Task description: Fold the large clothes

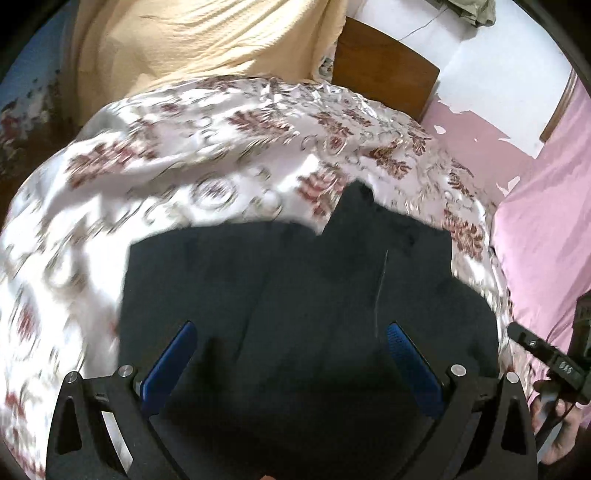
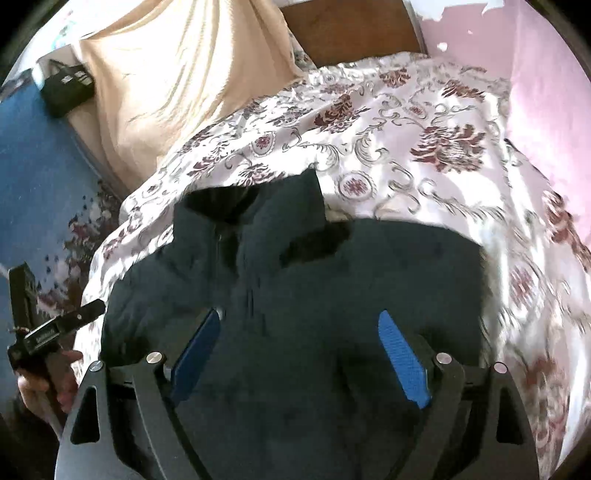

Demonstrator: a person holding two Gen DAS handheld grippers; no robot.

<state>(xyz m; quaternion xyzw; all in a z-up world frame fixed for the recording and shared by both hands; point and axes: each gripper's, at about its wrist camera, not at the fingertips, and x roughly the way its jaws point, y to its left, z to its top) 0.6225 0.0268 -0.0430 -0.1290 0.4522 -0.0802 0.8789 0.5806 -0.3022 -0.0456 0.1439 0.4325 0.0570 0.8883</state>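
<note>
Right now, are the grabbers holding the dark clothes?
No. Both the left gripper and the right gripper are open above the dark garment, with nothing pinched between their fingers.

free: floral bedspread [image 2: 424, 122] beyond dark garment [image 2: 295, 280] | blocked: wooden headboard [image 2: 351, 29], pink wall [image 2: 535, 74]

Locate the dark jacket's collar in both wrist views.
Left wrist: dark jacket's collar sits centre, right of middle, above the open left gripper.
Right wrist: collar sits upper centre-left, above the open right gripper.
Shared landmark: wooden headboard.
</note>
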